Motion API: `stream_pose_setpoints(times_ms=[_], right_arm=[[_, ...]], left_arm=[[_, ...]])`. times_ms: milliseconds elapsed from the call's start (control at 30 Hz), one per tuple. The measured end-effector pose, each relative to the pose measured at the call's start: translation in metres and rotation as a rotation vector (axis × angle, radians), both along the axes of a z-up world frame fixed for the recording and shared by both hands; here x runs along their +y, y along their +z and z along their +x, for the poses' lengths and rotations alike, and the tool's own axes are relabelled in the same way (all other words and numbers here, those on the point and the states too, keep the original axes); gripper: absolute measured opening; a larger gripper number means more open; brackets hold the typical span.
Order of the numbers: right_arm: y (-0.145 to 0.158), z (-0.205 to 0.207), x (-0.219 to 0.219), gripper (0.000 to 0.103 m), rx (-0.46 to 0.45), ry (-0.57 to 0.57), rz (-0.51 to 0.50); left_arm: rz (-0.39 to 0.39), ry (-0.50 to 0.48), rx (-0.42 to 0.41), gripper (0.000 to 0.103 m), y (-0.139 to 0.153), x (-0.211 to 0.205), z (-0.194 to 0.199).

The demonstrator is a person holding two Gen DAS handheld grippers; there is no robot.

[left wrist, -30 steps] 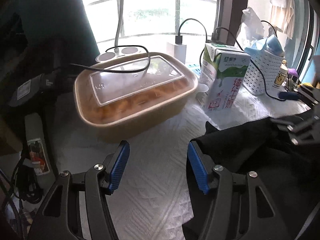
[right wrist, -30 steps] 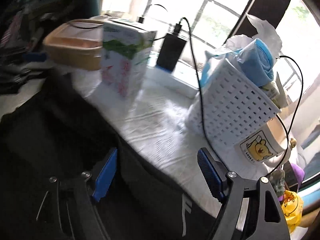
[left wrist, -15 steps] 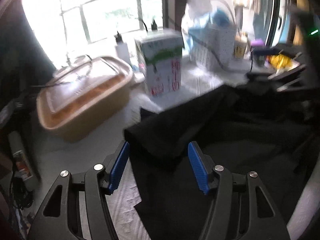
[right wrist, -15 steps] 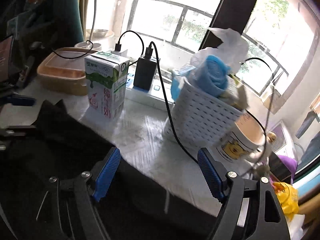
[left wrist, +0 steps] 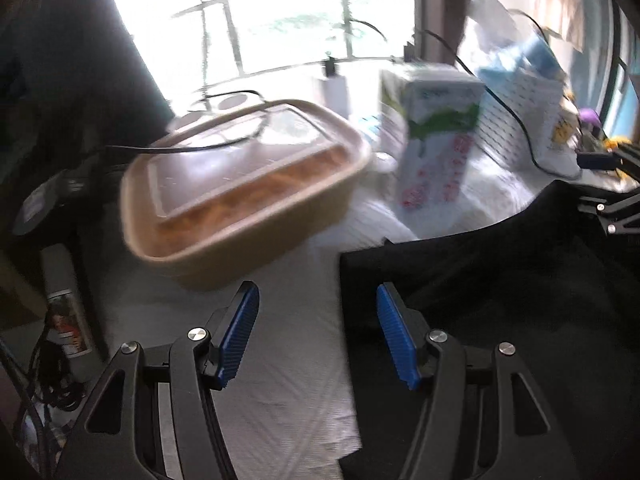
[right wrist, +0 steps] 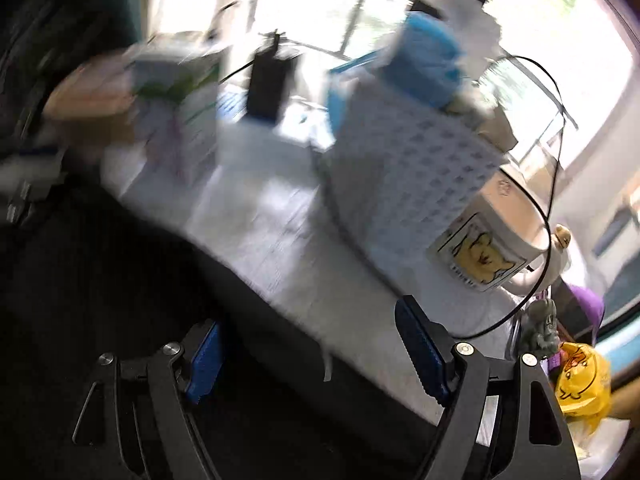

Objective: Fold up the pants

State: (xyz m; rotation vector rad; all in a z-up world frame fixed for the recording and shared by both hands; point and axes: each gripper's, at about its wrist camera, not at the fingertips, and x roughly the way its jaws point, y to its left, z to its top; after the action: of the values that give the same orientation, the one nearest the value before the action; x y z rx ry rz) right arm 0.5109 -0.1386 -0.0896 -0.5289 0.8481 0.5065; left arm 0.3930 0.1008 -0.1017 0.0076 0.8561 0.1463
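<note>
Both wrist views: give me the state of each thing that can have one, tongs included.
Left tongs: open, empty, over the pants' edge.
Right tongs: open wide, nothing gripped.
Black pants: lying on the white cloth, not held.
Food container: lid on, a cable across it.
Milk carton: upright, apparently closed.
White basket: upright, stuffed with blue and white items.
Black charger: standing, cable attached.

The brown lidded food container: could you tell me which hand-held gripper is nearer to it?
Left. The left hand-held gripper sits just in front of the food container; the right hand-held gripper is farther, beyond the milk carton.
</note>
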Motion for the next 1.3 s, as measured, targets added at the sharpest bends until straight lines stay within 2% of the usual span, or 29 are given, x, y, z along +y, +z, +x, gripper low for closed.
stream_pose_setpoints(times_ms=[133,300,367,567,733,900,967,1067,1300], right_arm=[[0.006,0.006,-0.002,0.081,-0.005,-0.038,0.033],[0.004,-0.003,-0.009,0.082,0.033,-0.045,0.054],[0.015,-0.016,-0.019,0.088,0.02,-0.051,0.077],[0.052,-0.069,-0.048,0.09,-0.014,-0.074,0.162],[0.051,-0.109,-0.061,0.091,0.005,-0.088,0.189],[0.015,-0.132,-0.074,0.091,0.069,-0.139,0.202],[-0.001,-0.14,-0.08,0.091,0.077,-0.178,0.161],[-0.018,-0.155,-0.091,0.091,0.112,-0.2,0.135],[-0.023,-0.191,-0.12,0.095,0.104,-0.246,0.136]], left_arm=[[-0.032,0.059,-0.041,0.061,0.014,0.017,-0.01],[-0.074,0.02,-0.026,0.061,0.019,0.015,-0.037],[-0.105,0.005,-0.018,0.061,0.018,0.015,-0.047],[-0.196,-0.034,0.006,0.061,0.017,0.017,-0.094],[-0.239,-0.094,0.033,0.061,0.013,-0.003,-0.124],[-0.206,-0.091,0.105,0.061,-0.013,-0.021,-0.131],[-0.149,-0.103,0.089,0.062,-0.016,-0.028,-0.136],[-0.124,-0.106,0.091,0.062,-0.016,-0.032,-0.142],[-0.072,-0.107,0.086,0.067,-0.019,-0.03,-0.166]])
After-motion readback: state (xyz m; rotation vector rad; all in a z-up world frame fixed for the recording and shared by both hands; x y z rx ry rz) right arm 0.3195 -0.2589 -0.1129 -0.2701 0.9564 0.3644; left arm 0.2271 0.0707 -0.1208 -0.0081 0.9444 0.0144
